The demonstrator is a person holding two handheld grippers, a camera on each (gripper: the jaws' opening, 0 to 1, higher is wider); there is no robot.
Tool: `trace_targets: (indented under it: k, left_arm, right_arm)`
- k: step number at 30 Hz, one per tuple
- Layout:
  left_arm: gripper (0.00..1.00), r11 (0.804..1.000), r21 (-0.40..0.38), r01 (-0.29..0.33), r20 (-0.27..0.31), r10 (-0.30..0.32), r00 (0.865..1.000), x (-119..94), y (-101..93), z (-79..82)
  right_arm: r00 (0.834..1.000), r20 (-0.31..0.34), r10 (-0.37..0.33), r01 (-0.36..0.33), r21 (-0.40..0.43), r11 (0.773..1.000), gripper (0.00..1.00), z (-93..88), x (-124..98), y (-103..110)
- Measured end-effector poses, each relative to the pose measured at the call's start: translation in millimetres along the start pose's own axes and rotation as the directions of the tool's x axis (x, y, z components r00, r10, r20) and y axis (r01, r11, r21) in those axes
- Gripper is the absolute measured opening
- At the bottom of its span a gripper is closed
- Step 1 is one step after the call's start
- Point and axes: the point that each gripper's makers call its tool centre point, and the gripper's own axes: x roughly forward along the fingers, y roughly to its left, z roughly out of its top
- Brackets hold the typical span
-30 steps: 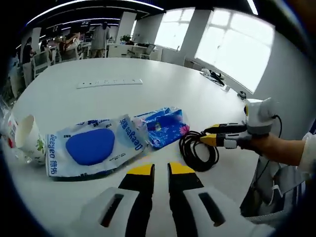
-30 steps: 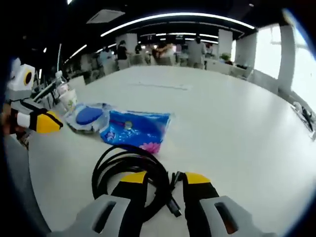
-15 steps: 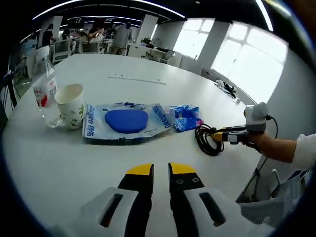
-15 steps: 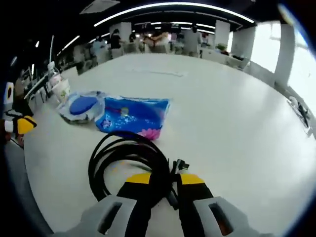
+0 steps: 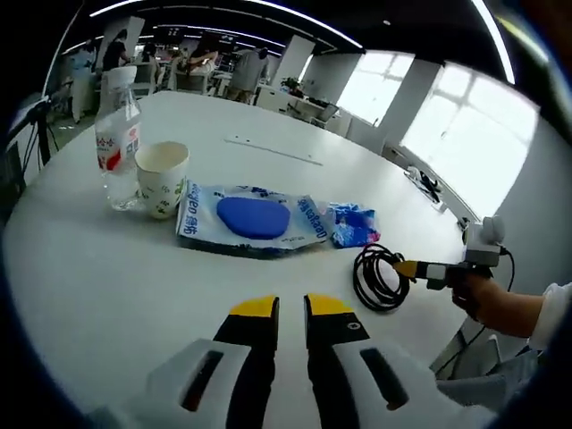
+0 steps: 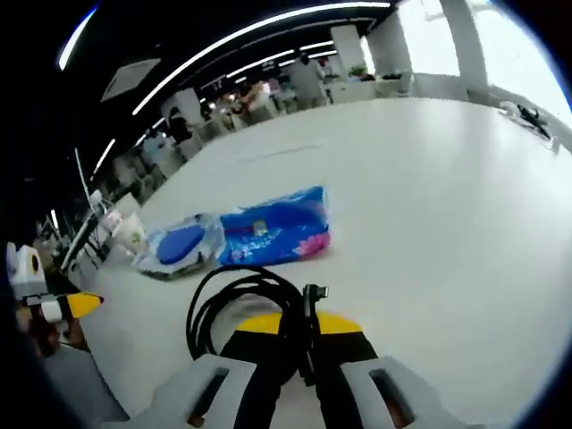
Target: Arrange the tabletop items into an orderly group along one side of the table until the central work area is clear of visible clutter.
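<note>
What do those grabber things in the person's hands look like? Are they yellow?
Partly. The left gripper has two black jaws with yellow tips on a light grey body. The right gripper looks the same: black jaws, yellow tips, grey body. A thin dark cable hangs by the right gripper in the left gripper view, and the person's white sleeve shows behind it.

Bright window daylight and ceiling strip lights glare off the white table (image 5: 107, 268); fisheye edges bend and blur.

On the tabletop (image 5: 107, 268): one water bottle (image 5: 118, 138), one paper cup (image 5: 162, 180), one white-and-blue pouch (image 5: 250, 219), one blue packet (image 5: 355, 224), one coiled black cable (image 5: 375, 279), one white strip (image 5: 273, 150).
</note>
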Motion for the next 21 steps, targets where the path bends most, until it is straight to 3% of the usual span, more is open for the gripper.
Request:
trace_targets:
  k: [4, 11, 13, 17, 21]
  left_arm:
    - [0.08, 1.000, 0.010, -0.003, 0.011, 0.003, 1.000, -6.3, 4.1, 4.5]
    - [0.09, 0.999, 0.039, -0.007, 0.019, 0.006, 1.000, -17.5, 14.8, 7.3]
    - [0.10, 0.999, 0.047, -0.006, 0.016, 0.005, 1.000, -20.1, 17.1, 6.9]
    - [0.17, 0.994, 0.113, -0.007, 0.031, 0.004, 1.000, -27.8, 23.6, 11.5]
    - [0.28, 0.987, 0.159, -0.031, 0.062, 0.022, 0.998, -44.4, 37.2, 19.3]
  right_arm:
    - [1.000, -0.009, 0.013, -0.012, 0.026, 1.000, 0.09, -4.8, 8.2, 10.4]
    - [0.999, -0.024, 0.041, -0.042, -0.031, 0.999, 0.12, -5.9, 11.4, 17.2]
    - [0.999, 0.002, 0.038, -0.038, -0.082, 0.996, 0.15, -0.2, 7.0, 18.3]
    - [0.985, 0.115, 0.129, -0.122, -0.070, 0.990, 0.27, 21.3, -7.7, 40.0]
    - [0.980, 0.165, 0.114, -0.093, -0.126, 0.988, 0.47, 27.5, -28.2, 46.5]
